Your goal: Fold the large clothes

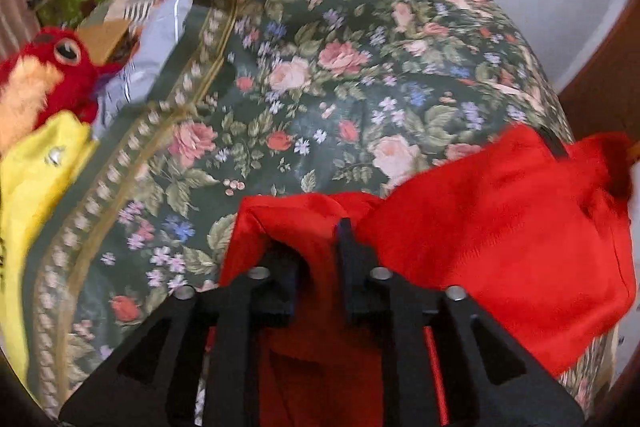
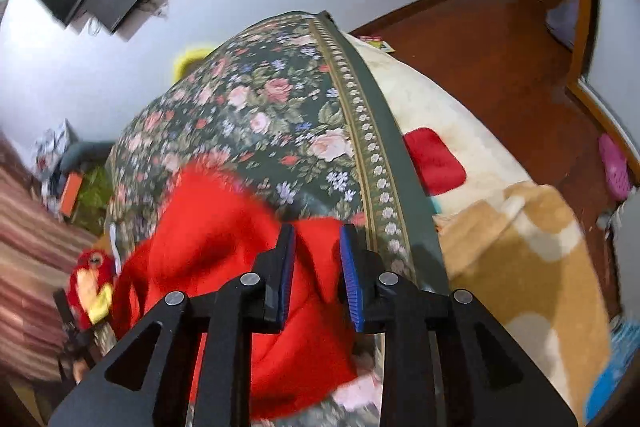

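Floral bedspread [image 1: 304, 99] over bed | red garment [image 1: 500, 211] lies on it — near edge | left gripper [image 1: 316, 251] jaws part-open, red cloth bunched between | right gripper [image 2: 316, 259] jaws apart, cloth between — grip unclear

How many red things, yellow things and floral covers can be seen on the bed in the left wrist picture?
Red: 2, the red garment and the red plush toy
Yellow: 1, the yellow cloth
Floral: 1, the floral bedspread
Total: 4
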{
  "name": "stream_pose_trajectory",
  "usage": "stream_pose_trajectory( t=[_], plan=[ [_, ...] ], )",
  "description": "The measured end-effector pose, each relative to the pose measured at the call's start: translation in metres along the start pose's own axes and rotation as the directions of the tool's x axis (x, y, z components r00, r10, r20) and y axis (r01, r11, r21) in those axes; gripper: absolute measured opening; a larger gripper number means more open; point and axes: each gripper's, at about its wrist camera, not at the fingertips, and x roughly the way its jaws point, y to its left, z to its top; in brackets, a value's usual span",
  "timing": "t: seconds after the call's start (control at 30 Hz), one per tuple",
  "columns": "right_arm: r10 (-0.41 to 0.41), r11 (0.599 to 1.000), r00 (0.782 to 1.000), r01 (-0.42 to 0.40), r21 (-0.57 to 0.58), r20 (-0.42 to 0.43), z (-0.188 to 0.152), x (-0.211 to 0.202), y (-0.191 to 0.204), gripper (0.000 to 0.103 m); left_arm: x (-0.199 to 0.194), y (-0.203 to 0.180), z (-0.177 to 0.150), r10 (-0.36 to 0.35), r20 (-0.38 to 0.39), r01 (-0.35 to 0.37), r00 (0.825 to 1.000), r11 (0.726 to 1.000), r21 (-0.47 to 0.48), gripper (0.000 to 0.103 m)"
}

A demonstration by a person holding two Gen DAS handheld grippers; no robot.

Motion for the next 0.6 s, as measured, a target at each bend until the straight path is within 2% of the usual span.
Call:
stream_pose_trajectory(
  t=[0.07, 0.13, 0.2, 0.3, 0.5, 0.6],
  plan=[
    [-0.017, 0.997, 1.000, 0.017, -0.078, -0.003, -0.008, -0.009, 0.012, 0.023, -0.025, -0.004, 0.001, 0.003, 0.054, -0.004, 0.999, 1.000, 0.014, 0.046],
    [-0.010, 0.989, 1.000, 0.010, -0.150, -0.002, -0.018, -0.018, 0.027, 0.028, -0.048, -0.006, 0.002, 0.006, 0.119, -0.006, 0.993, 1.000, 0.006, 0.056],
    [0.012, 0.980, 1.000, -0.014, -0.200, -0.010, -0.027, -0.020, 0.040, 0.037, -0.075, -0.008, 0.002, -0.010, 0.176, 0.010, 0.984, 1.000, 0.003, 0.058],
    [0.045, 0.968, 0.999, -0.049, -0.246, -0.024, -0.041, -0.014, 0.062, 0.042, -0.096, -0.014, 0.000, -0.031, 0.193, 0.030, 0.981, 1.000, 0.011, 0.064],
    [0.072, 0.943, 0.990, -0.106, -0.315, -0.118, -0.068, 0.019, 0.089, 0.054, -0.085, -0.039, -0.034, -0.101, 0.104, 0.094, 0.990, 0.993, 0.070, 0.066],
    [0.006, 0.924, 0.988, -0.065, -0.377, -0.155, -0.085, 0.038, 0.088, 0.054, -0.056, -0.056, -0.059, -0.106, -0.003, 0.106, 0.994, 0.987, 0.123, 0.066]
  ],
)
